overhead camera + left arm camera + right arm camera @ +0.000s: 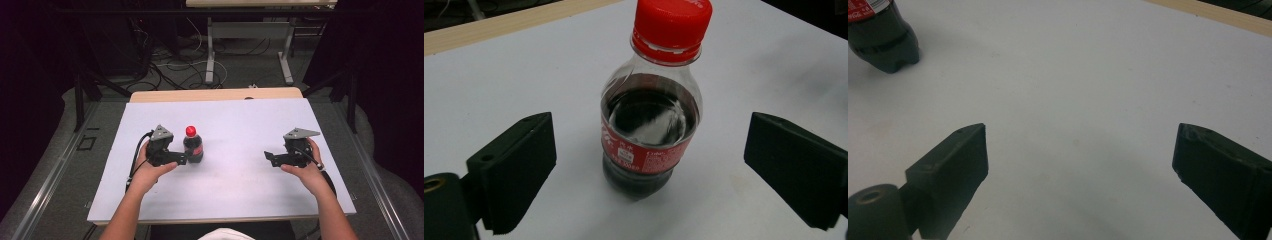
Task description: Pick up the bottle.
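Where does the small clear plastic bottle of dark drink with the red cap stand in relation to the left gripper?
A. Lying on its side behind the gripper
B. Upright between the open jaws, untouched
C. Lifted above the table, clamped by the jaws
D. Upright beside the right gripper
B: in the left gripper view the small clear plastic bottle of dark drink with the red cap stands upright on the white table, with clear gaps to both jaws of the left gripper.

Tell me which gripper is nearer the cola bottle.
Left. The left gripper is right beside the cola bottle, open around it without touching; the right gripper sits far off, open.

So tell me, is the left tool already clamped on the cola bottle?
No: the left tool stands open, with clear gaps on both sides of the cola bottle.
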{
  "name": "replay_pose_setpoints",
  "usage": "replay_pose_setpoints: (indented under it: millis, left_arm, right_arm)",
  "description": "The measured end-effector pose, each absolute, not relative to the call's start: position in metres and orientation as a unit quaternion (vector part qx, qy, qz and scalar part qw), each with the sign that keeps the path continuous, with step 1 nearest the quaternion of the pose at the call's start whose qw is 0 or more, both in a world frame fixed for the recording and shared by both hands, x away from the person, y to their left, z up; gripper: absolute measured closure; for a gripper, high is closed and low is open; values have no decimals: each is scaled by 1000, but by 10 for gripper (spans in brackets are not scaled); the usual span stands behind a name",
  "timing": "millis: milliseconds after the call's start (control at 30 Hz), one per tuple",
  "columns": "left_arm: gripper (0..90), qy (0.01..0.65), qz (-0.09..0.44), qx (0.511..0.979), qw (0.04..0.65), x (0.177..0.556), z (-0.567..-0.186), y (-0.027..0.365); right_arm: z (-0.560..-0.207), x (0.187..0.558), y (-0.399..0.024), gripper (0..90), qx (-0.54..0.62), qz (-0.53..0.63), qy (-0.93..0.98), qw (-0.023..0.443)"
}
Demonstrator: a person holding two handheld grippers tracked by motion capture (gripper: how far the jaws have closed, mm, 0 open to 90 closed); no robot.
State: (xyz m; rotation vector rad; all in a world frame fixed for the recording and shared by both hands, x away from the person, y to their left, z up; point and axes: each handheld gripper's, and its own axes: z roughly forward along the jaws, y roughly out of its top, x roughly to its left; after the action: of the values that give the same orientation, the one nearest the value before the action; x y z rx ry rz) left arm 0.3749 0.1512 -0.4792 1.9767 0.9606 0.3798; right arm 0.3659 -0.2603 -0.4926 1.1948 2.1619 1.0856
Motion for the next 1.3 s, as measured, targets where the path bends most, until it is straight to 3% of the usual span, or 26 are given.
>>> replay_pose_setpoints:
  millis: [433,533,633,933,1167,1300]
  left_arm:
    - [117,397,150,792,439,389,-491,136]
    - [117,371,166,811,422,390,-494,130]
    - [162,376,163,808,424,390,-495,128]
    - [161,416,129,795,423,398,-506,124]
    - [163,403,146,804,412,398,-510,122]
    - [226,403,151,805,408,398,-512,124]
  right_arm:
    - [-494,367,-261,75,441,392,777,218]
    - [-494,367,-261,75,441,390,777,222]
    - [-494,367,-262,76,442,392,776,222]
    - [-496,368,-263,93,448,387,774,226]
    - [-499,369,-263,104,452,386,773,223]
    - [-500,370,-263,111,448,382,776,227]
